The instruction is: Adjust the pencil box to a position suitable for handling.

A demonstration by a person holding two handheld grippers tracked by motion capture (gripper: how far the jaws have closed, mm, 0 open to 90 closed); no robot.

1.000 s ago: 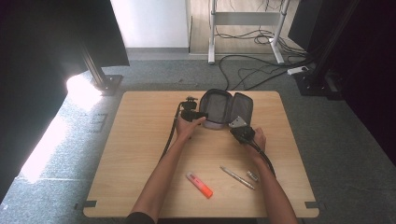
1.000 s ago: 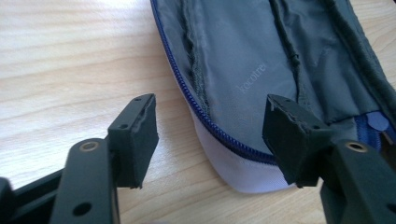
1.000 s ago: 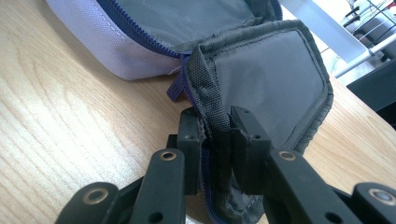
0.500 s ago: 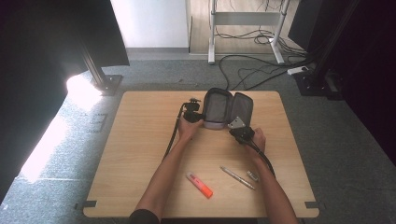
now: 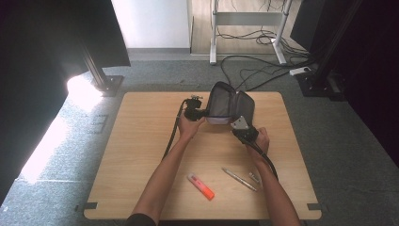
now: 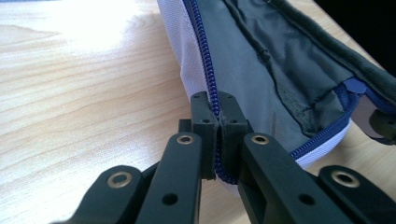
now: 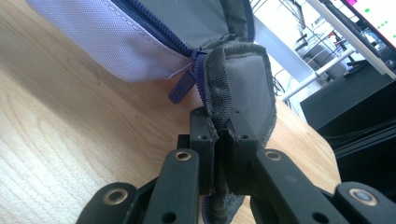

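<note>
Little has changed in the last second: the left gripper [image 5: 194, 109] has crept slightly toward the far side of the bench [image 5: 141, 141], and the right gripper [image 5: 244, 132] stays where it was. Both hold the open pouch [image 5: 226, 106], which stands at the far middle of the bench with its grey lining showing. Seen from the left gripper view, the left gripper [image 6: 215, 122] has its jaws closed on the pouch's white edge, right on the blue zipper [image 6: 205, 60] that runs along it. From the right gripper view, the right gripper [image 7: 218, 126] has its jaws pinched on the grey padded flap [image 7: 243, 79] of the pouch, just beside the blue zipper pull [image 7: 180, 91]. On the near part of the bench, well apart from the pouch, lie an orange highlighter [image 5: 201, 186], a silver pen [image 5: 239, 179] and a small pale item [image 5: 254, 177] too small to identify. The person's forearms reach in from the near edge.
</note>
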